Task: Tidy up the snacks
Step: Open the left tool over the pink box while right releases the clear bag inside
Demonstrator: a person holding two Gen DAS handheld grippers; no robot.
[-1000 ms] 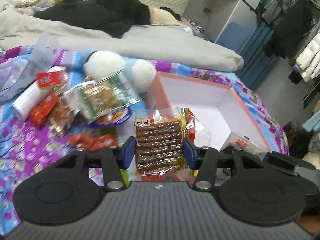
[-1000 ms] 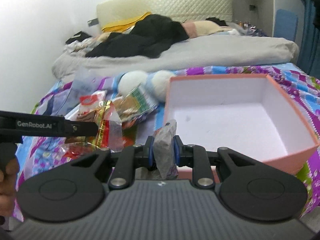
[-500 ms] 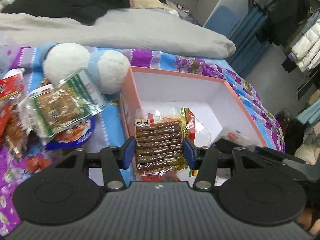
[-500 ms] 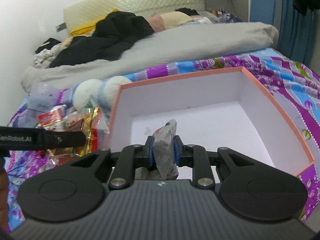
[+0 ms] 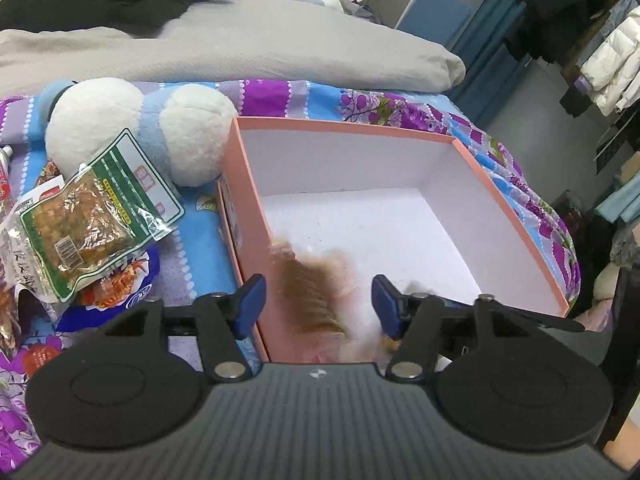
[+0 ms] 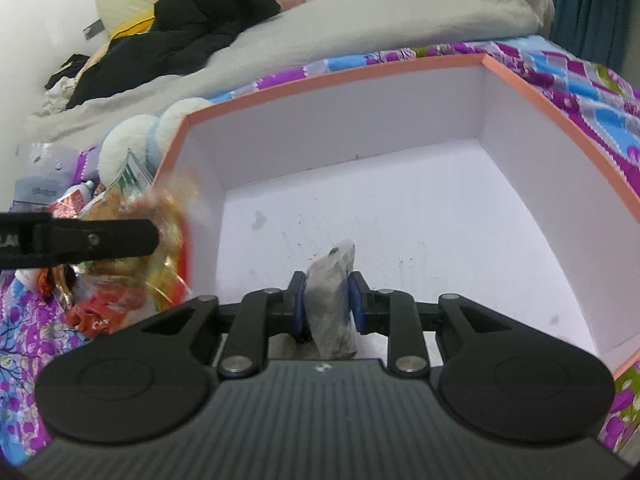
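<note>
A pink box (image 5: 360, 128) with a white inside lies on the patterned bedspread. My left gripper (image 5: 318, 300) hangs over its near left corner with jaws opening; a pack of brown snack sticks (image 5: 312, 292), blurred, drops between the pads with a gap on both sides. In the right wrist view that same falling pack (image 6: 168, 240) blurs beside the left gripper's black finger (image 6: 100, 236) at the box's (image 6: 332, 72) left wall. My right gripper (image 6: 327, 300) is low inside the box. Its jaws are opening slightly, and a small clear packet (image 6: 332, 280) still stands upright between the pads.
A white and blue plush toy (image 5: 132, 120) leans on the box's left wall. Left of it lies a green-edged snack bag (image 5: 92, 212) on a heap of other packets. A grey duvet (image 5: 240, 48) crosses the bed behind. Clothes (image 5: 600, 40) hang at the right.
Both grippers came forward and down over the box. The left jaws spread and the brown pack slid out, now blurred. The right jaws widened a little around their packet.
</note>
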